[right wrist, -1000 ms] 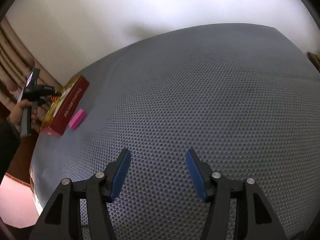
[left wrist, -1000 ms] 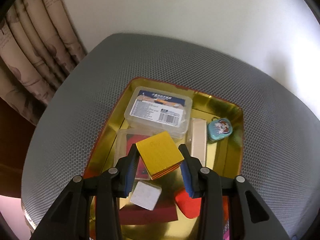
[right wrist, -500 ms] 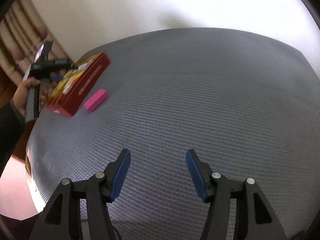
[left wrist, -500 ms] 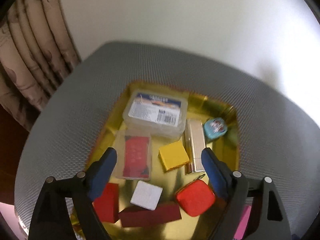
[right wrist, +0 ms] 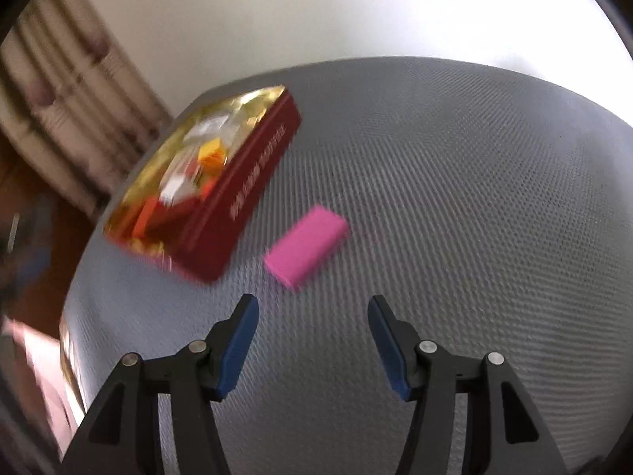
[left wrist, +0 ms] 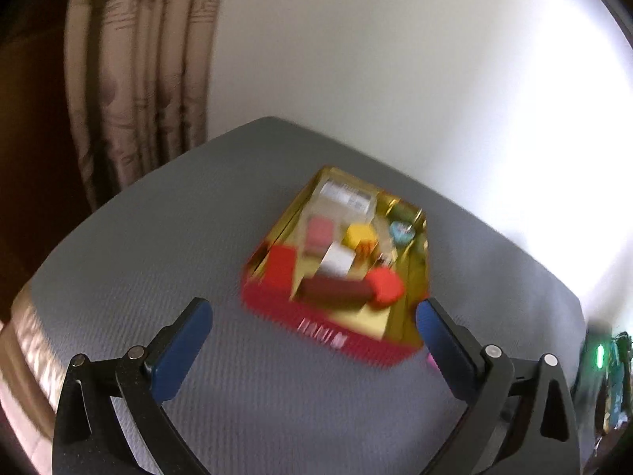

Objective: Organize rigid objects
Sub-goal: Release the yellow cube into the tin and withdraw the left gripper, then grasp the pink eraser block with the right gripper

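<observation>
Grippers number two: the left gripper (left wrist: 314,318) is opening to its widest with nothing between its pads, while the right gripper (right wrist: 312,326) hangs half open and empty above the grey mesh surface (right wrist: 455,198). One red tin (right wrist: 245,194) with a gold inside holds a blurred handful of small blocks, and one pink block (right wrist: 306,247) lies just beside its long wall, apart from it. Bare mesh spreads wide around both, with a white wall (left wrist: 376,59) and a curtain (left wrist: 138,79) behind.

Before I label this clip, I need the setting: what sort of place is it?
Probably a room at home: patterned curtains hang by a plain wall, and a red tin sits on a grey mesh surface.
</observation>
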